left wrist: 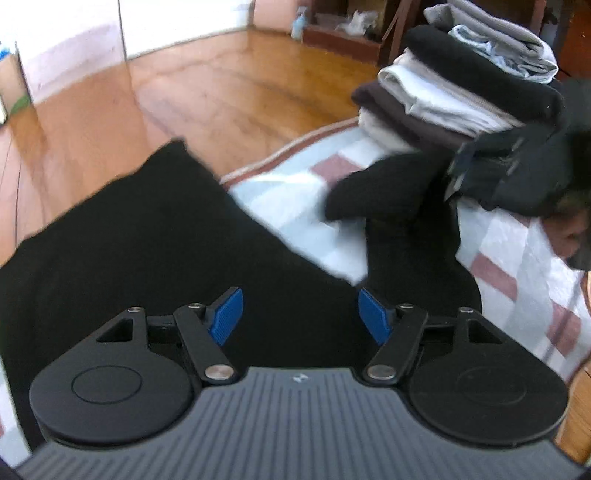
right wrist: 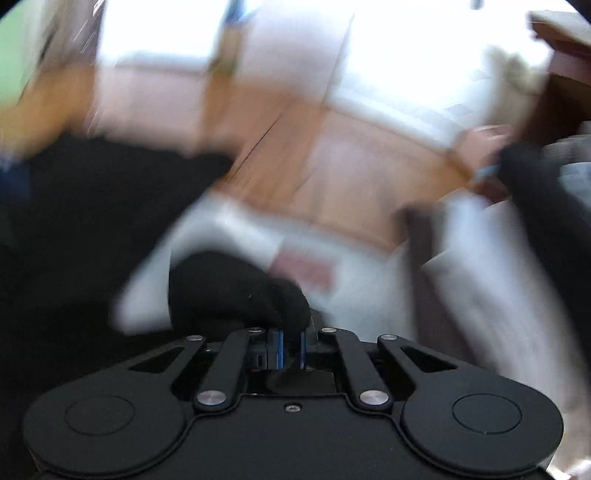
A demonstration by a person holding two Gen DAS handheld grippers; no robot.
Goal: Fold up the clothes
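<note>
A black garment (left wrist: 140, 251) lies spread on the checked blanket (left wrist: 295, 199). My left gripper (left wrist: 300, 314) is open just above the garment, its blue pads (left wrist: 227, 314) apart and empty. My right gripper (left wrist: 491, 170) shows at the right of the left wrist view, holding a black sleeve end (left wrist: 384, 188) lifted off the blanket. In the blurred right wrist view my right gripper (right wrist: 291, 349) is shut on that black sleeve (right wrist: 229, 288), which bunches over the fingertips.
A stack of folded clothes (left wrist: 461, 77) in grey, black, white and brown stands at the far right of the blanket. Wooden floor (left wrist: 221, 85) lies beyond the blanket's edge. A low wooden shelf (left wrist: 343, 33) stands against the far wall.
</note>
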